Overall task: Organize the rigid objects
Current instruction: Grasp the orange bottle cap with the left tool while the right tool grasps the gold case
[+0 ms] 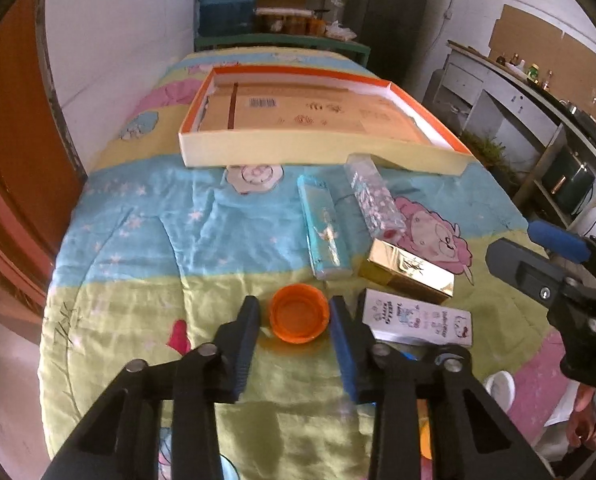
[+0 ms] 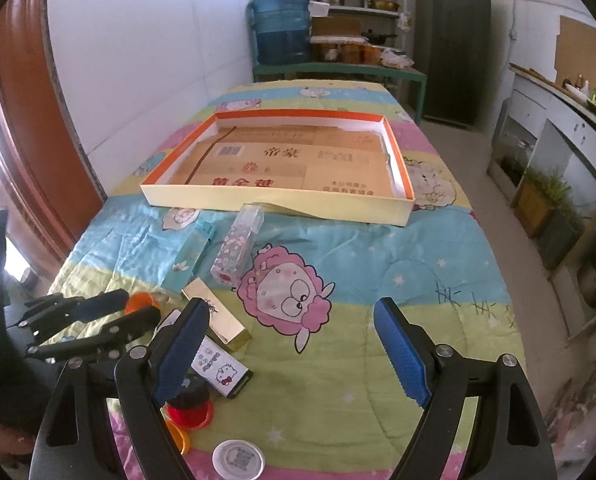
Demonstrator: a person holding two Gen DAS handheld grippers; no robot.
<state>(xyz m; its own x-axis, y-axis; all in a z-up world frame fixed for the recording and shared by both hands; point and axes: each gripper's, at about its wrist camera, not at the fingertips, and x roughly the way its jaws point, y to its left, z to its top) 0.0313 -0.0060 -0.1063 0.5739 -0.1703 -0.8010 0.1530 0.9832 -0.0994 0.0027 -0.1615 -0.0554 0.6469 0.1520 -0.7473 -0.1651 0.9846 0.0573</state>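
An orange cap (image 1: 299, 313) lies open side up on the quilt, between the fingers of my left gripper (image 1: 294, 316); the jaws stand apart on either side of it, with small gaps. The cap also shows in the right wrist view (image 2: 140, 301). Beside it lie a Hello Kitty box (image 1: 416, 317), a gold box (image 1: 408, 271), a teal box (image 1: 324, 226) and a clear patterned box (image 1: 374, 196). My right gripper (image 2: 294, 344) is wide open and empty above the quilt. A shallow orange-rimmed tray (image 2: 274, 202) with cardboard inside lies beyond.
A red cap (image 2: 190, 410), another orange cap (image 2: 178, 438) and a white lid (image 2: 239, 459) lie near the front edge. A wall runs along the left. A water jug (image 2: 282, 26), shelves and a dark cabinet (image 2: 452, 44) stand behind the table.
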